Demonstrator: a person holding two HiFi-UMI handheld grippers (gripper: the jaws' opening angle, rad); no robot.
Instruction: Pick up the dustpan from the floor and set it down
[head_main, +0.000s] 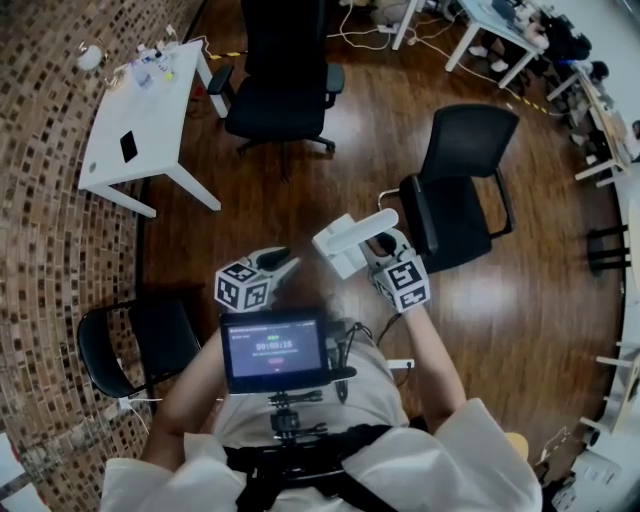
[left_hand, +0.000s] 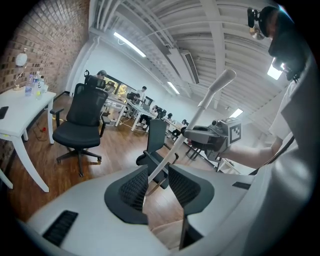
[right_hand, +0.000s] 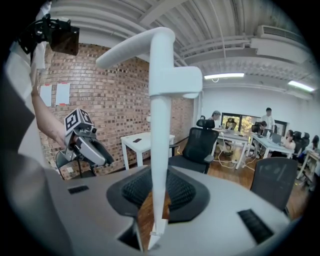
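We record first, nearest the wearer and just behind the dustpan, a black chest-mounted tablet (head_main: 275, 347). Its lit screen shows a row of timer digits above a red bar, and both are too small for us to read with confidence.

The white plastic dustpan with a tubular handle (head_main: 343, 242) is held clear of the brown wooden floor (head_main: 300, 190). The right gripper (head_main: 384, 246) is clamped on a thin white part of it, but we cannot tell which part.

The left gripper (head_main: 283, 262), just left of the dustpan, has its jaws apart, with nothing pressed between them. Both grippers' cubes carry black-and-white square markers.

Just beyond the dustpan stands a black mesh office chair (head_main: 455, 190). Well to the dustpan's far left, a white rectangular table (head_main: 140, 120) holds small bottles whose labels are illegible.
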